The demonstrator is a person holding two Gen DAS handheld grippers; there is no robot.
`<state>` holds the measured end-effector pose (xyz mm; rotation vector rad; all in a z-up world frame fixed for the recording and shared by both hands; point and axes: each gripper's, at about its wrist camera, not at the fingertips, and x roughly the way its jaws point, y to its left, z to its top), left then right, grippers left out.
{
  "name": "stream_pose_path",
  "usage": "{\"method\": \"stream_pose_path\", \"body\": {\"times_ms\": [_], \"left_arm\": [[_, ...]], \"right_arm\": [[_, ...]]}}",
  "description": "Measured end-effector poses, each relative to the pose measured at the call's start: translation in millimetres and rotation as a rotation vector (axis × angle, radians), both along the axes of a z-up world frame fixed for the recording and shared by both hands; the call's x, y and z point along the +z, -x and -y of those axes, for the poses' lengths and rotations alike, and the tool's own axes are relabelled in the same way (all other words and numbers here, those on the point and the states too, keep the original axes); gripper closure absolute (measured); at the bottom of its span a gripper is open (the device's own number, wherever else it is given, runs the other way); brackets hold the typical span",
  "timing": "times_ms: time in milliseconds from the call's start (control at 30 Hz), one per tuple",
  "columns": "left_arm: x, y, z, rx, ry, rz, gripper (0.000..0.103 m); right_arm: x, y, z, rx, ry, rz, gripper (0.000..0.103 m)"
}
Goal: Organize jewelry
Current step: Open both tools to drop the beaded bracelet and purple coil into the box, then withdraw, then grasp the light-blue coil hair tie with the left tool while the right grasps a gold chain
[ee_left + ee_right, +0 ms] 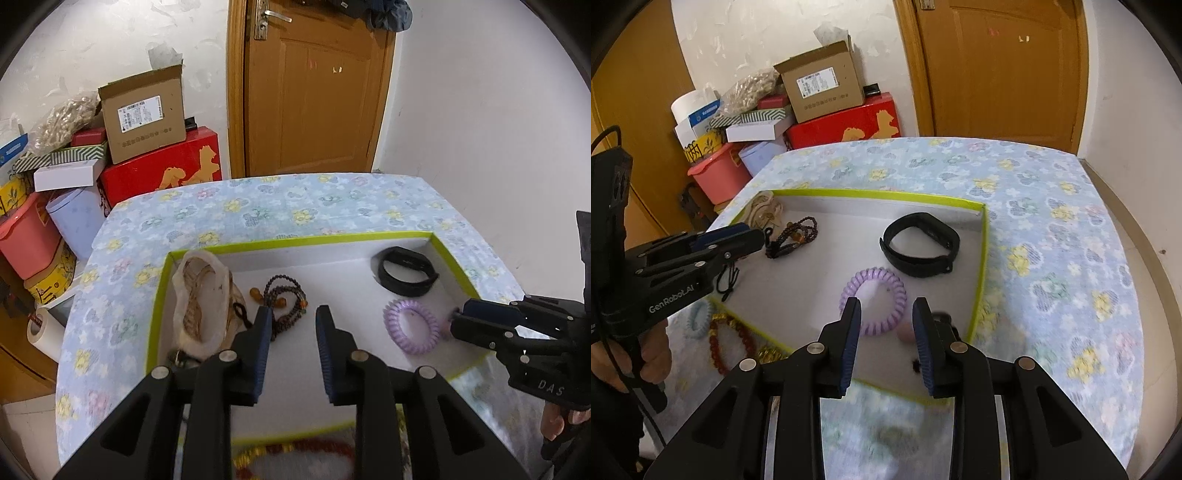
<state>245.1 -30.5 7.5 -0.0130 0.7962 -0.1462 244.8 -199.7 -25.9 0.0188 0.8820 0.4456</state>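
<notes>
both grippers, left gripper (pixel 291 314) and right gripper (pixel 886 306), jaws apart, empty. purple coil tie (pixel 874 303) in tray (pixel 979 273): light, springy; pinch across one side of the ring.

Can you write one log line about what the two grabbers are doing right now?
left gripper: open, empty, above dark bead necklace | right gripper: open, empty, near purple coil band | both inside tray

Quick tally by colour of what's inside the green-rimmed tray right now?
Black: 1, wristband
Purple: 1, coil hair tie
Brown: 1, bead string
Beige: 1, bagged piece
Total: 4 clearly visible in the tray; small blurred bits near the right gripper are not counted.
</notes>
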Motion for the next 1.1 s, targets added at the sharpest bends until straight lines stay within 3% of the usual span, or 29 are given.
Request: {"method": "stream_pose_path", "body": {"times_ms": [533, 933, 1100], "left_arm": [[14.3, 107.3, -7.0, 0.026, 0.011, 0.019, 0.077], [17.1, 157.1, -13.8, 0.049, 0.035, 0.022, 0.077], [18.2, 168.5, -13.9, 0.050, 0.042, 0.023, 0.077]], "right_arm": [[16.3, 97.9, 8.1, 0.008, 0.007, 0.030, 0.073], [19.9, 148.3, 3.8, 0.035, 0.006, 0.045, 0.072], [18.6, 158.0, 1.5, 0.044, 0.006, 0.042, 0.062]]}}
